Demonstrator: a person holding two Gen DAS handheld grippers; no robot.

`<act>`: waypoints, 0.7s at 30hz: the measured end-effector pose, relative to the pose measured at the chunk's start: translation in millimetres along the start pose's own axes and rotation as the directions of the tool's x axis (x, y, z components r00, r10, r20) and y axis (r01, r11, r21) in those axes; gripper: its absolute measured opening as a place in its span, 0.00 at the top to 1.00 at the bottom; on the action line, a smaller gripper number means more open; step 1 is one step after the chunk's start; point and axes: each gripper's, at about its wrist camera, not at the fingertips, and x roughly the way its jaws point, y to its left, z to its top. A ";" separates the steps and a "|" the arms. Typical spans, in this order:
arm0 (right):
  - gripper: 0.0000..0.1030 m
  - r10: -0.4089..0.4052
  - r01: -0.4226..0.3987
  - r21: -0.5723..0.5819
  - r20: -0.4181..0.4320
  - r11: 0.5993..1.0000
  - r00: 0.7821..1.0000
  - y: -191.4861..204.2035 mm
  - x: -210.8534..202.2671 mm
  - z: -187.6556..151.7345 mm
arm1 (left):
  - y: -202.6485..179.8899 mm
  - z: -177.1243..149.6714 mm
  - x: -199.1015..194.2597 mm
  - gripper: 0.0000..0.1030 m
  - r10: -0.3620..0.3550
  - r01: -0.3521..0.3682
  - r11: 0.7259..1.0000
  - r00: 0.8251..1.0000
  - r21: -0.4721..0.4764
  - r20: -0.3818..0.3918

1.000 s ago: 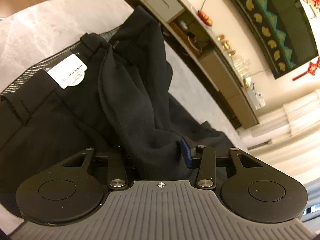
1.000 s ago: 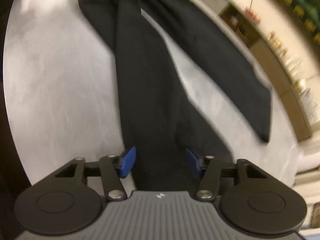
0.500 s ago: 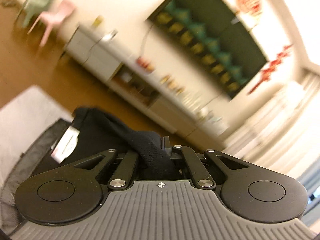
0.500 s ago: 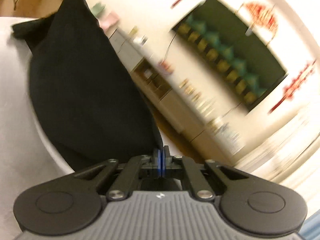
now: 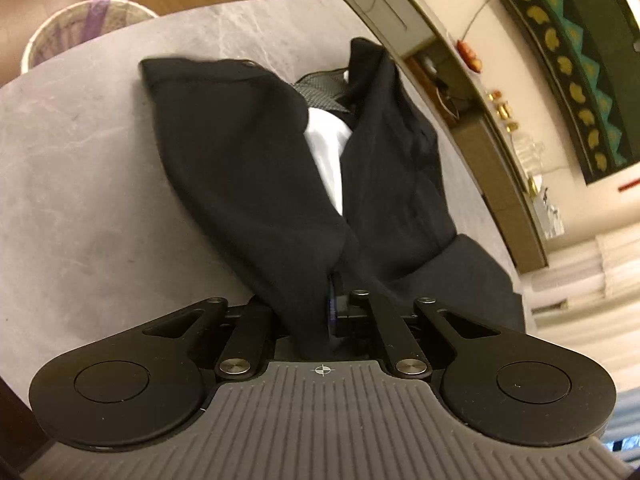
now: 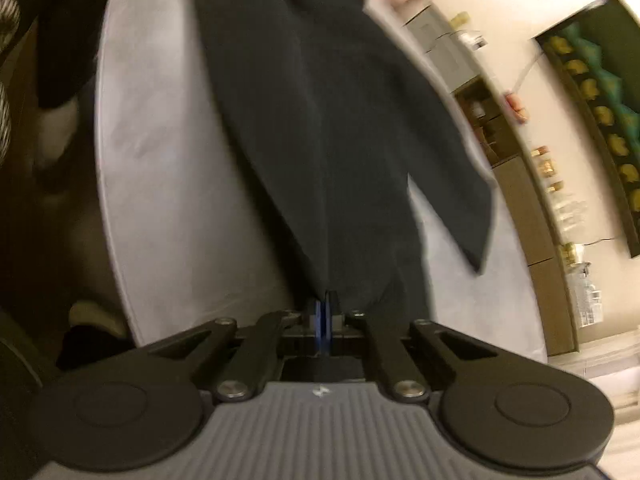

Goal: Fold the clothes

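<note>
Half a second ago both views swung up toward the wall; now the trousers (image 5: 256, 168) lie draped on the worktop (image 5: 80, 160) again. The left claw (image 5: 320, 304) and right claw (image 6: 322, 320) both stay clenched on cloth, so the fold looks under way.

Trousers (image 5: 248, 168) lie across table (image 5: 80, 184), one end pinched in left gripper (image 5: 326, 312), other in right gripper (image 6: 323, 320); basket (image 5: 76, 24) on floor beyond table's far-left edge, sideboard (image 5: 492, 152) along wall at right.
</note>
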 end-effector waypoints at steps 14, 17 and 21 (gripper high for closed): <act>0.56 0.015 -0.084 0.737 0.099 0.670 0.995 -96.9 18.0 -18.5 | 6.2 -4.2 -29.8 0.66 0.067 -0.051 0.994 0.983 -0.093 0.172; 0.57 0.065 -0.066 0.793 0.034 0.606 0.997 -98.4 49.3 -20.3 | 6.5 -10.2 -56.4 0.61 0.101 -0.085 0.994 0.962 -0.070 0.255; 0.59 0.103 -0.048 0.806 -0.015 0.590 0.995 -89.3 64.1 -20.8 | -15.2 -13.0 -60.8 0.60 0.050 -0.062 0.997 0.967 0.043 0.248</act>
